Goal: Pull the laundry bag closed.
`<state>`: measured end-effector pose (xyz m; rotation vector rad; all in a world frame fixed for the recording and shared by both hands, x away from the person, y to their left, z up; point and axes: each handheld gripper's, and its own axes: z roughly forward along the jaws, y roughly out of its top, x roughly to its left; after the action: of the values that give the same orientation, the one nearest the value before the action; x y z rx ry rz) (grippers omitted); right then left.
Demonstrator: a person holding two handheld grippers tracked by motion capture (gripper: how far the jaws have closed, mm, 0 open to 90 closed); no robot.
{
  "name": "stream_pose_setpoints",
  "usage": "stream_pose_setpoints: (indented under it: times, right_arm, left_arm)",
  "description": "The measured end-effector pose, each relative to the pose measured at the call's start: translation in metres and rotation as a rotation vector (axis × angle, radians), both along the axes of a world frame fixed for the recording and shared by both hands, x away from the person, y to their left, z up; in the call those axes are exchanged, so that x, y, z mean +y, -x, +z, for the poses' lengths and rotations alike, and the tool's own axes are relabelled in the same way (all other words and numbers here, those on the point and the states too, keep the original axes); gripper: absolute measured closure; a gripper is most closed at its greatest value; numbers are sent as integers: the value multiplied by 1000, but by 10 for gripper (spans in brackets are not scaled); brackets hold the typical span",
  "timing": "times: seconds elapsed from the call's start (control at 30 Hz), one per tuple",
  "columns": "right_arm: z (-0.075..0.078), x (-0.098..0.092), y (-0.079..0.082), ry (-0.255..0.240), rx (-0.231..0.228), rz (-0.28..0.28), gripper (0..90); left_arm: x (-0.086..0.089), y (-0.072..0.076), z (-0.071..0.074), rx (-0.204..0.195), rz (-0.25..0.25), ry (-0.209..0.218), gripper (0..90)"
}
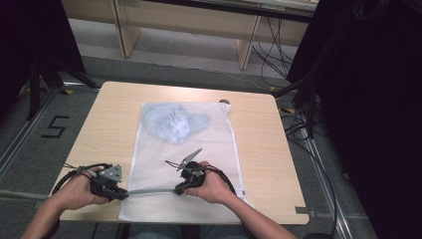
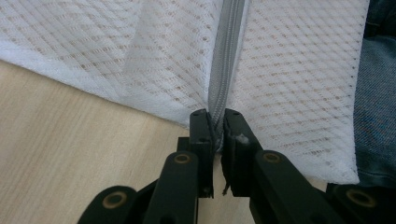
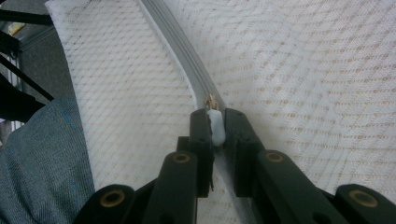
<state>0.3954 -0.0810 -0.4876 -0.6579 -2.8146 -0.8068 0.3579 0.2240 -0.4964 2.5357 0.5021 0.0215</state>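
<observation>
A pale wooden table point(image 1: 99, 129) carries a white mesh laundry bag point(image 1: 209, 144), lying flat, with a bluish garment point(image 1: 174, 122) bunched inside its far end. A grey zipper point(image 2: 226, 56) runs along its near part. The left gripper point(image 1: 118, 193) clamps the zipper tape; the right gripper point(image 1: 179, 189) pinches the white zipper pull point(image 3: 215, 126).

The high view looks forward and down from above the person's side onto the whole table point(image 1: 99, 124). Each gripper view sits very close, looking along its own jaws at the mesh bag point(image 2: 299, 84). Both share the grey zipper point(image 3: 180, 51), seen from opposite ends.
</observation>
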Motion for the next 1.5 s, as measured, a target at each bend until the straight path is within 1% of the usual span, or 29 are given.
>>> stream_pose_setpoints:
  times: [0.07,0.1,0.2,0.27,0.37,0.4,0.43,0.47,0.5,0.53,0.57,0.6,0.67,0.7,0.73,0.77,0.8,0.87,0.93,0.97,1.0,1.1,1.17,1.2,1.37,1.4,1.43,1.47,1.5]
  right_arm:
    - [0,0,0,-3,5,-2,828]
    - [-1,0,-1,-11,-5,10,828]
    - [-2,-1,-2,-13,-15,19,827]
    - [-2,-2,-3,-23,-24,35,828]
    - [-2,-2,-2,-21,-24,31,828]
    - [-1,-2,0,-6,-1,1,828]
    - [-1,-2,-1,-13,-16,16,828]
    - [-1,-2,0,4,-10,2,828]
    - [-1,-3,-1,-5,-9,6,828]
    - [-1,-4,0,-6,10,2,828]
    - [-1,-4,0,-6,10,2,828]
    - [-1,-5,0,5,-13,0,828]
    - [-1,-5,0,1,-9,1,828]
    - [-2,-6,-3,-13,-30,32,828]
    - [-1,-6,0,1,-2,0,828]
    - [-1,-6,-1,-8,-8,8,828]
    - [-1,-6,-2,-12,-34,33,828]
    - [-1,-8,-2,-2,-16,11,828]
    - [-2,-9,-3,-10,-25,27,828]
    - [-1,-10,-3,-1,-26,15,828]
    - [-1,-11,-2,-2,-8,-3,828]
    - [-1,-14,-3,-3,-23,10,828]
    - [-2,-15,-1,7,10,-8,828]
    - [-3,-16,-3,1,-29,13,829]
    - [-2,-19,-1,1,6,-12,829]
    - [-2,-19,-1,1,6,-12,829]
    - [-1,-19,-1,15,-14,-14,830]
    - [-2,-20,-1,6,0,-9,830]
    - [-3,-20,-3,-5,-17,10,830]
  left_arm:
    - [0,0,0,-2,-2,0,832]
    - [0,1,0,10,17,5,831]
    - [0,1,-1,7,20,2,832]
    - [0,0,0,-3,-6,-1,832]
    - [0,0,0,-1,-1,2,832]
    - [0,1,0,11,18,5,832]
    - [0,1,0,11,16,4,831]
    - [0,1,-1,7,22,2,832]
    - [0,1,-1,8,20,2,832]
    - [0,0,0,3,11,1,832]
    - [0,1,-1,7,23,2,832]
    - [0,1,-1,6,23,4,832]
    - [0,1,-1,7,23,4,832]
    - [0,1,-1,7,23,4,832]
    - [0,1,-1,6,23,3,832]
    - [0,1,-1,6,25,4,832]
    - [0,1,-1,6,25,4,832]
    - [0,1,-1,6,24,4,832]
    - [0,0,-1,4,18,3,832]
    - [0,0,-1,2,17,5,832]
    - [0,1,-1,0,19,8,832]
    - [0,1,-1,3,22,12,832]
    - [0,0,-1,5,12,5,832]
    - [0,1,-1,6,15,8,832]
    - [0,0,0,6,13,1,832]
    - [0,0,0,6,13,1,832]
    - [0,0,0,6,18,1,832]
    - [0,0,0,8,17,1,832]
    - [0,0,0,8,18,-1,832]
